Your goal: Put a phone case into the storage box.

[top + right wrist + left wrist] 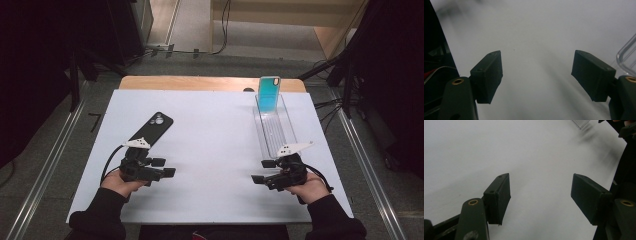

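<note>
Black and glossy, the phone case point(152, 128) lies flat on the white table point(210, 145), camera cutout toward the far end, angled so its near end points at the left gripper point(169, 167), whose grey plate covers that lower end. A second case, teal point(268, 94) with a pale rim, stands upright at the far end of a clear plastic tray point(274, 131) (its base is hard to make out through the glare). The right gripper point(263, 171) sits just at the tray's near end, whose corner is covered by that gripper's plate. Both grippers point inward toward each other with jaws spread wide and nothing between them: the left gripper view point(541, 195) and right gripper view point(536, 75) show bare white surface in the gap. In the right gripper view a curved corner of the tray point(627, 56) is cut off at the edge.
</note>
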### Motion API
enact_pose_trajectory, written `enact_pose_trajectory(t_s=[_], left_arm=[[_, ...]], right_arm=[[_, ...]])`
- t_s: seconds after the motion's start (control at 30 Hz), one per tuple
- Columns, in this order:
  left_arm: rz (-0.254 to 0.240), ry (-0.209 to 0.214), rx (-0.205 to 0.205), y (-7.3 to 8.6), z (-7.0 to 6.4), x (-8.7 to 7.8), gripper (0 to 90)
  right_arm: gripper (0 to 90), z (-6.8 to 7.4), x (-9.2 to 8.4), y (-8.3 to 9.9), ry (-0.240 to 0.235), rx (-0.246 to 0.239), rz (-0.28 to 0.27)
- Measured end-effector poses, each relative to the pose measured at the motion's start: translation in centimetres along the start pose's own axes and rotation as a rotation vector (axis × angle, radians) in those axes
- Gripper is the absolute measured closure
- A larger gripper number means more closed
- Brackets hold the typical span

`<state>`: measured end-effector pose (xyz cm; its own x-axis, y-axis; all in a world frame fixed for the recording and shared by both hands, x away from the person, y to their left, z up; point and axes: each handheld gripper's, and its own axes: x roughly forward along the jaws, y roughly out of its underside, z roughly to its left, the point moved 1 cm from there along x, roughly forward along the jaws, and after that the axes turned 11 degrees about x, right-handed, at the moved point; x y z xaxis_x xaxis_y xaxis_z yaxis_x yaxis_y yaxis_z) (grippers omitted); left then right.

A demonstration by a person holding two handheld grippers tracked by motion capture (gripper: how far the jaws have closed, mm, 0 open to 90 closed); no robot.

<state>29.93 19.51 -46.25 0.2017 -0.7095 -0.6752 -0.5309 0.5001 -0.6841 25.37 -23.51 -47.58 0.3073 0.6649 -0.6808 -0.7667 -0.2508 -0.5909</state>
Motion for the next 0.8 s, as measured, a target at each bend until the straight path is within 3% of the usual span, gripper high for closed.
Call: enact_pose_trajectory(t_s=[0.47,0.8], left_arm=[[-0.009,-0.001,0.000,0.1,0.1,-0.2,32.2],[-0.037,-0.046,0.022,-0.1,0.9,-1.1,29.4]], right_arm=[[22.9,-0.4,0.3,0.6,-0.001,0.009,0.009],[22.9,-0.5,0.3,0.5,-0.002,0.006,0.006]])
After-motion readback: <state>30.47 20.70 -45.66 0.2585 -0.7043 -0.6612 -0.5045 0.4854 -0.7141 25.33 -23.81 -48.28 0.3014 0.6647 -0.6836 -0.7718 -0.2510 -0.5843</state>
